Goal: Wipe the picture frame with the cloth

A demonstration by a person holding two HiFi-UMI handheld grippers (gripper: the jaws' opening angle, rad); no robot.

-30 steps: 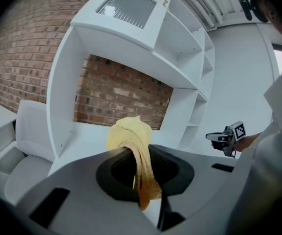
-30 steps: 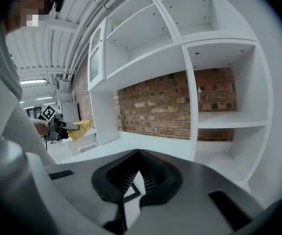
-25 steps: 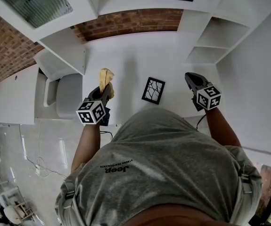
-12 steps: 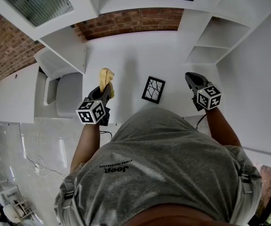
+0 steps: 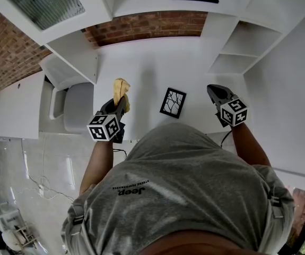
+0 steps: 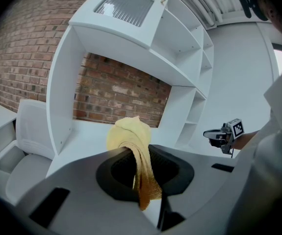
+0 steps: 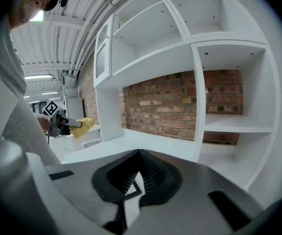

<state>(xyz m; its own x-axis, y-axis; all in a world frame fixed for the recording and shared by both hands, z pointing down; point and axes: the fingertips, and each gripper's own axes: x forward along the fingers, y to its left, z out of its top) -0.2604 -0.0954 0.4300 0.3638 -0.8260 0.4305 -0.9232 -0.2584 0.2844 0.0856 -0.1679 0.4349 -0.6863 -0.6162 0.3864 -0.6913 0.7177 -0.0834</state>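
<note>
No change occurred: the left gripper (image 5: 121, 102) stayed clenched on the cloth (image 5: 121, 86), and the right gripper (image 5: 212, 88) stayed shut and empty. The picture frame (image 5: 173, 102), at 3 o'clock from the cloth, apparently awaited wiping.

The person wears a grey short-sleeved T-shirt (image 5: 179, 185) with small dark lettering, and the dark left gripper (image 5: 121, 102) and right gripper (image 5: 212, 90) each carry a white cube (image 5: 103, 127) with black square markers.

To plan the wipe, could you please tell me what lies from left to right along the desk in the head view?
The left gripper holding the yellow cloth, then the picture frame, then the right gripper.
</note>
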